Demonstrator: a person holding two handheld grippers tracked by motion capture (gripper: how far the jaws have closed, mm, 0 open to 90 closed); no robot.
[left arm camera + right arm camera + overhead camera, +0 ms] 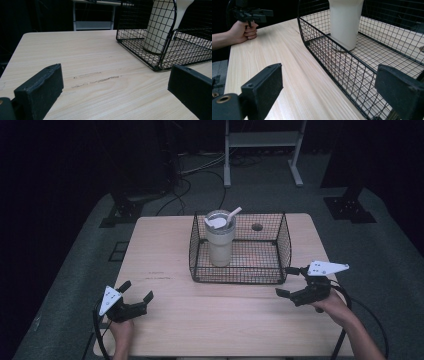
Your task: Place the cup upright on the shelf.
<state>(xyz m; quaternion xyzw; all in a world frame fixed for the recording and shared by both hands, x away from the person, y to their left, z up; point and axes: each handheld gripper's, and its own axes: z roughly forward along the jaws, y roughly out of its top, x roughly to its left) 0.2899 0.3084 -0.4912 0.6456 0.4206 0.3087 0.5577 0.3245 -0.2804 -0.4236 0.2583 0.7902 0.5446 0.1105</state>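
Opening stage, by the look of it, nothing grasped yet; cream tumbler (pixel 220 242) upright in the left part of the wire basket (pixel 283 240) at the tabletop's (pixel 165 255) far middle; left gripper (pixel 136 296) near the front left corner, fingers spread, empty; right gripper (pixel 290 282) just beside the basket's front right corner, fingers likewise apart, empty; next, probably, a reach over the rim toward the tumbler.

Dark room, grey floor (pixel 65 270), white frame (pixel 262 145).
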